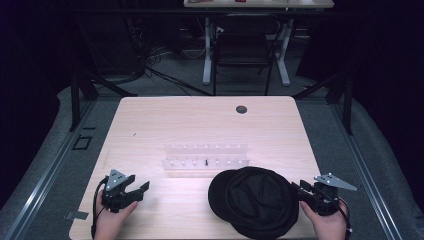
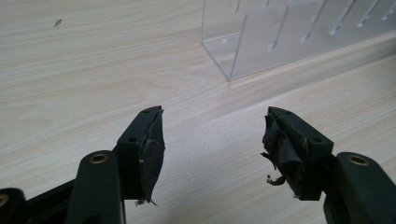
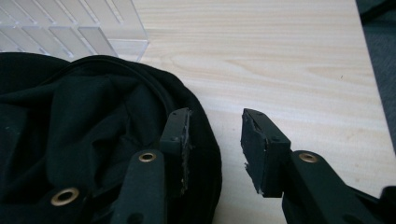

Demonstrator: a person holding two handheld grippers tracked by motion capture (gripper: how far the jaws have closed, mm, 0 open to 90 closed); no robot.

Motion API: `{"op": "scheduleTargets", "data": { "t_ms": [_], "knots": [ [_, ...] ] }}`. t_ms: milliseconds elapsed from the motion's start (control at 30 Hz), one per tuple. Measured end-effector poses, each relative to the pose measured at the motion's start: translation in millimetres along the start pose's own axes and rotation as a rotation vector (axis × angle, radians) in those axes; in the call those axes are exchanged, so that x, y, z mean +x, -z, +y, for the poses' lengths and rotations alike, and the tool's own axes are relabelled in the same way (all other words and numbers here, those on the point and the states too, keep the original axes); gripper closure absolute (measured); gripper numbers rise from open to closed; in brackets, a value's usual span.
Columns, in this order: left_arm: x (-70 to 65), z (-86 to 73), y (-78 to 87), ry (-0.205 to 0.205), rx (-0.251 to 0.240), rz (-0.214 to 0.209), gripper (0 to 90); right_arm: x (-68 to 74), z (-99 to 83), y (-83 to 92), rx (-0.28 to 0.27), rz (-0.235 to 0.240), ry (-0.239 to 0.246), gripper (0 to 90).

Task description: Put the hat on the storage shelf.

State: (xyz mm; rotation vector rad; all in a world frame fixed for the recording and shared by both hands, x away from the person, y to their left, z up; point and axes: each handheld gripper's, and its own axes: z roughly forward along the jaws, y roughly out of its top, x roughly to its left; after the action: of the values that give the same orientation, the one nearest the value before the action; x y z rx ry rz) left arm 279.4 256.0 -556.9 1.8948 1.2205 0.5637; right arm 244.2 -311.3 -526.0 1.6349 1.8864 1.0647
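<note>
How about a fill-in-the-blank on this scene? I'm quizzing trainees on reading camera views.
1. The black cap lies nearest the ____ gripper.
2. The clear rack stands on the ____ table.
3. The left gripper has its jaws ____, with nothing between them.

Missing words: right; wooden; open

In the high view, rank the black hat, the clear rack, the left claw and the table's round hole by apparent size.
1. black hat
2. clear rack
3. left claw
4. round hole, though it lies farthest from the camera.
</note>
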Motion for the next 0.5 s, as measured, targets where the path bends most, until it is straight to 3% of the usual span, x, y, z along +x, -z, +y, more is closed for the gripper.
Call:
{"op": "scheduleTargets", "data": {
  "t_ms": [33, 200, 500],
  "knots": [
    [-0.2, -0.1, 0.1, 0.001, -0.002, 0.000, 38.2, -0.3, 1.5, 1.7, 0.029, 0.003, -0.019, 62.0],
    [-0.5, -0.5, 0.9, -0.001, -0.011, 0.000, 38.1, 0.7, 5.1, 3.6, 0.052, 0.009, -0.035, 63.3],
    [-1.6, -1.0, 2.1, -0.003, -0.013, 0.003, 38.1, -0.5, 16.4, 9.5, 0.150, 0.020, -0.070, 68.8]
  ]
}}
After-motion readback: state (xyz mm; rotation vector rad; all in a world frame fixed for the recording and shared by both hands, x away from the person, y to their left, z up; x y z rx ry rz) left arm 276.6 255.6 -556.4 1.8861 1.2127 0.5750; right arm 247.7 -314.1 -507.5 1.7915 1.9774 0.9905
